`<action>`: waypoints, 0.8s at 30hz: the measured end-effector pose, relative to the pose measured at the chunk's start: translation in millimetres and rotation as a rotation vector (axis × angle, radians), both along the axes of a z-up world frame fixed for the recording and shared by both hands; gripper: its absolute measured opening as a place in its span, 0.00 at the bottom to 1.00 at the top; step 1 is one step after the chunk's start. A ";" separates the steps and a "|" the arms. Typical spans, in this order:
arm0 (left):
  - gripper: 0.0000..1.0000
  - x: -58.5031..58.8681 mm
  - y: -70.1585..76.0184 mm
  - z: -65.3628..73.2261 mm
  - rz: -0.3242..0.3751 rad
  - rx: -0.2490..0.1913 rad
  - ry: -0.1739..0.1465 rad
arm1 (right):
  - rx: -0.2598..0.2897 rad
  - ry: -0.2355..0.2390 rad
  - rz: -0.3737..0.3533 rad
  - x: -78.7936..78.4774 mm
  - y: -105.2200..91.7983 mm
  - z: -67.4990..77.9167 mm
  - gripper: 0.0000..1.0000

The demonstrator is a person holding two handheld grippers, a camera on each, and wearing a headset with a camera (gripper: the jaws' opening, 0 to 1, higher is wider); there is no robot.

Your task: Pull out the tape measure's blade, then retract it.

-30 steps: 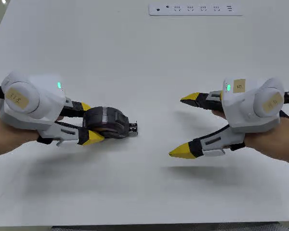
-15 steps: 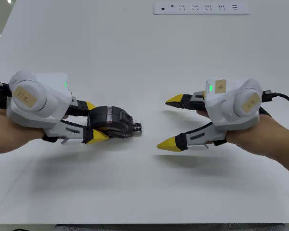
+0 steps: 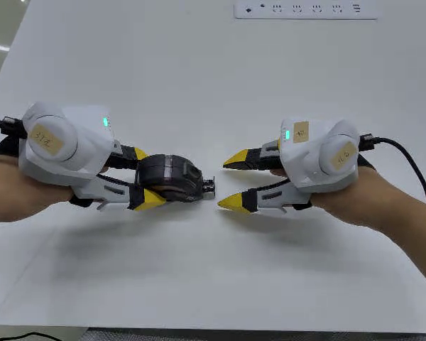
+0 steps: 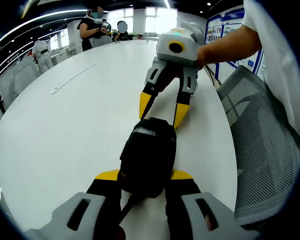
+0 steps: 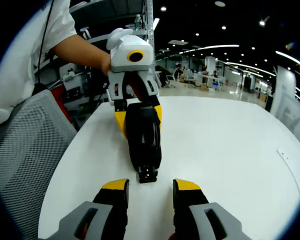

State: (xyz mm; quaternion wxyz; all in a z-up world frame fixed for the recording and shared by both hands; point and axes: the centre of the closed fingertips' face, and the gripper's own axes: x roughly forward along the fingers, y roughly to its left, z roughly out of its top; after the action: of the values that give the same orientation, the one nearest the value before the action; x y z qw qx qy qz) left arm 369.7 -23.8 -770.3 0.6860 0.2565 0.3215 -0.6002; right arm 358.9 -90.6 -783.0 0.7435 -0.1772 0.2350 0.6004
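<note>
Head view – left gripper [image 3: 145, 177]: jaws closed around the rear of the tape measure [image 3: 172, 177], one yellow tip on each flank of the case.
Head view – tape measure: lies on the white table [image 3: 199, 85], nose pointing away from the left gripper toward the right gripper [image 3: 233, 182].
Head view – blade tip [image 3: 209, 187]: a short metal end at the case's nose; no length of blade is drawn out.
Head view – right gripper: jaws parted to a moderate gap, holding nothing; its yellow tips sit just beyond the blade tip, apart from it.
Head view – beyond both grippers: a power strip [image 3: 305, 9] at the table's far edge; a black cable [image 3: 405, 160] runs from the back of the right gripper.
Left gripper view – own jaws: clamped on the black tape measure [image 4: 149, 155], which reaches forward out of them.
Left gripper view – ahead: the right gripper [image 4: 162, 111] faces in, its spread tips near the case's front end; a mesh chair [image 4: 260, 150] stands to one side.
Right gripper view – own jaws: apart, nothing between them.
Right gripper view – ahead: the blade tip [image 5: 147, 175] lies just in front of the gap, with the case behind it held by the left gripper [image 5: 139, 117].
</note>
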 end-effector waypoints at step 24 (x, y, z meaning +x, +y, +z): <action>0.28 0.4 -0.4 -0.3 -0.005 0.009 -0.012 | -0.017 -0.014 0.060 0.1 16.5 -9.6 0.14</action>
State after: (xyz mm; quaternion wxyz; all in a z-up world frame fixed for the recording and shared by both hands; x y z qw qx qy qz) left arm 370.1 -24.2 -770.6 0.6853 0.2637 0.3196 -0.5989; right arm 359.0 -74.1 -792.6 0.7251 -0.1949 0.2294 0.6193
